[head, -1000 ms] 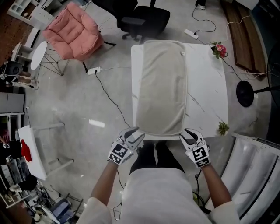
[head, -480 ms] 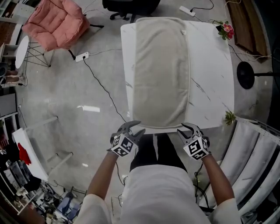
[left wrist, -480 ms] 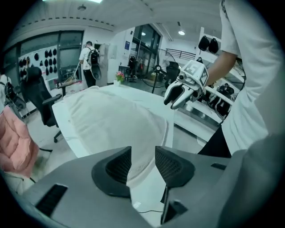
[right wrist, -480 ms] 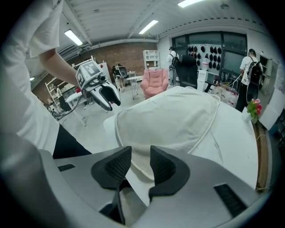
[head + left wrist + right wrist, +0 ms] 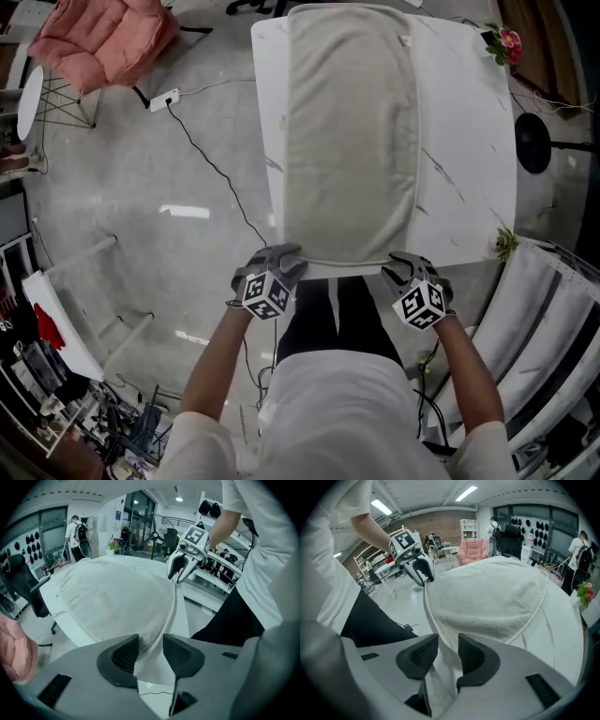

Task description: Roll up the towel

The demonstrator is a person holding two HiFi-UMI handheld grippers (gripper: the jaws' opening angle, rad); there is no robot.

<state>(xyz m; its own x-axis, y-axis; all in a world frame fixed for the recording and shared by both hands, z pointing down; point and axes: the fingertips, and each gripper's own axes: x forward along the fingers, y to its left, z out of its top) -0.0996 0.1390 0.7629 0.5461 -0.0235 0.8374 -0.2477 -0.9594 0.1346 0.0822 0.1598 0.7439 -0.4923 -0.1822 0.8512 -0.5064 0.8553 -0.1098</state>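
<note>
The towel [image 5: 352, 131] lies flat and full length on the white surface [image 5: 464, 169], running from 6 o'clock near me out to 12 o'clock, with its near hem right at the surface's near edge.

My main worry is an uneven start. If one side bites the hem before the other, or takes more cloth, I'd expect the roll to skew into a cone. With the hem so close to the edge, a lower jaw could also catch the lip of the surface instead of sliding under the cloth. A pull toward me rather than a fold away could drag the towel off at 6 o'clock. The terry looks thick and soft, so a shallow pinch may slip out.

The left hand-held gripper [image 5: 286, 258] sits at the towel's 7 o'clock corner, jaws about half apart. Its own view shows the hem between the pads, which are not pressing on it. The right hand-held gripper [image 5: 398, 267] is at the 5 o'clock corner in the same state: a moderate gap, cloth edge in it, nothing gripped.
</note>
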